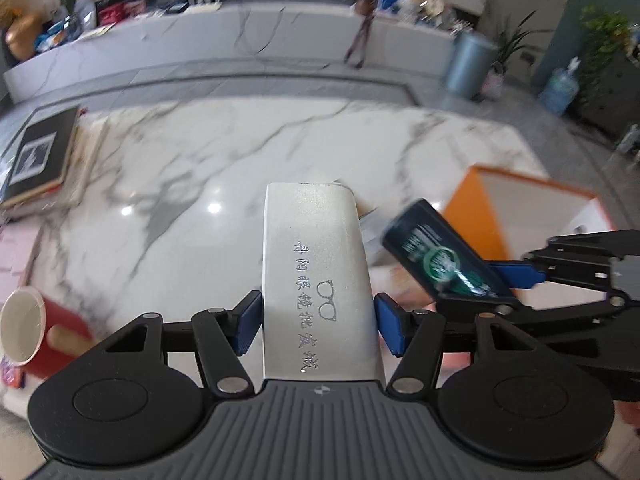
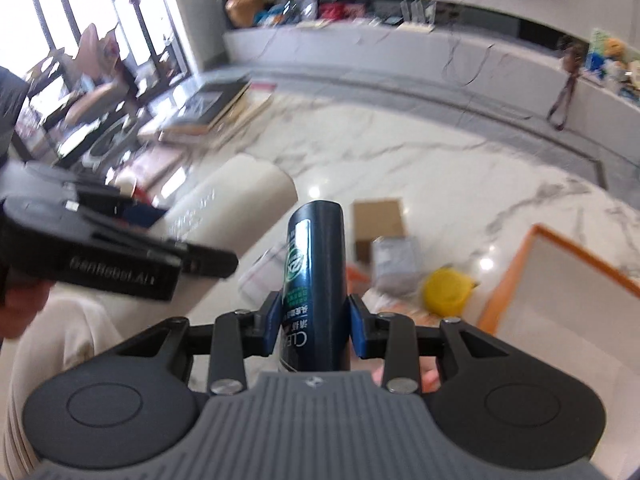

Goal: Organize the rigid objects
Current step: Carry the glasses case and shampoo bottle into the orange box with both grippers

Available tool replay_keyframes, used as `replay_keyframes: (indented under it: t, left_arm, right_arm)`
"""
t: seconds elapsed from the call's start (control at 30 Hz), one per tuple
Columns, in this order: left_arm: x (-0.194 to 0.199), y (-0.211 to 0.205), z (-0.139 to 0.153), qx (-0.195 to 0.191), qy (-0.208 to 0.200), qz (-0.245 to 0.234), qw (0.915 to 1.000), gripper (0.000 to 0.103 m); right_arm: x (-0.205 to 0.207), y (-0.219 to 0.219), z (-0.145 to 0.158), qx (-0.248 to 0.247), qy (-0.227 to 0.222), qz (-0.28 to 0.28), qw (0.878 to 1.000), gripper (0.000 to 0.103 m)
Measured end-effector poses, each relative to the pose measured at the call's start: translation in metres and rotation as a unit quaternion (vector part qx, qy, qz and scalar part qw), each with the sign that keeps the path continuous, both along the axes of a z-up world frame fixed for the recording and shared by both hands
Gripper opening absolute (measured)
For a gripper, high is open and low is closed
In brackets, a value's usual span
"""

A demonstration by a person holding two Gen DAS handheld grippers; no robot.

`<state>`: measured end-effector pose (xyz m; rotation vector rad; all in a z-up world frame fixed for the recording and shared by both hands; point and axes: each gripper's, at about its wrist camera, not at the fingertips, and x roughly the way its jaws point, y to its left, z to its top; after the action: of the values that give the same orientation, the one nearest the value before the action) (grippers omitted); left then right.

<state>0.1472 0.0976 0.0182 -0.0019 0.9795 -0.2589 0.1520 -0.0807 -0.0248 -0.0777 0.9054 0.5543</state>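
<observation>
Left wrist view: my left gripper (image 1: 318, 320) clamps the silver glasses case (image 1: 316, 264), held above the marble table (image 1: 200, 168). An orange-rimmed box (image 1: 520, 208) sits right.

Right wrist view: my right gripper (image 2: 314, 326) clamps the dark blue bottle (image 2: 318, 264), above the table clutter.

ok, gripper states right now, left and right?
Left gripper: closed on the silver glasses case.
Right gripper: closed on the dark blue bottle.
</observation>
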Motion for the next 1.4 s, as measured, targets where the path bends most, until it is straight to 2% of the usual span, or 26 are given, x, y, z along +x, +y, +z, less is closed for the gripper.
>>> replay_keyframes:
  t: [0.1,0.3,0.67,0.8,1.07,1.23,1.4]
  left_arm:
    - [0.0,-0.022,0.012,-0.009,-0.02,-0.014,0.9997,0.069]
    - [0.005,-0.061,0.019,-0.043,-0.025,-0.039,0.998,0.069]
    - [0.031,-0.162,0.003,-0.073,0.001,-0.1,0.9922,0.069]
    - [0.045,-0.198,-0.017,-0.05,0.015,-0.121,0.9913,0.069]
    - [0.055,-0.245,-0.053,0.033,0.021,-0.152,0.9876,0.069]
    - [0.059,-0.259,-0.067,0.072,0.016,-0.163,0.9838,0.069]
    - [0.053,-0.268,-0.082,0.113,0.001,-0.183,0.9765,0.069]
  right_arm:
    - [-0.001,-0.02,0.018,0.015,-0.02,-0.027,0.999,0.035]
    - [-0.004,-0.069,0.039,0.026,-0.05,-0.096,0.994,0.035]
    - [-0.002,-0.174,0.014,0.048,-0.024,-0.226,0.973,0.035]
    - [-0.001,-0.201,-0.01,0.041,-0.005,-0.267,0.963,0.035]
    - [0.014,-0.231,-0.059,0.043,0.05,-0.301,0.951,0.035]
    - [0.022,-0.243,-0.075,0.042,0.076,-0.309,0.947,0.035]
    - [0.023,-0.249,-0.081,0.051,0.079,-0.319,0.943,0.035]
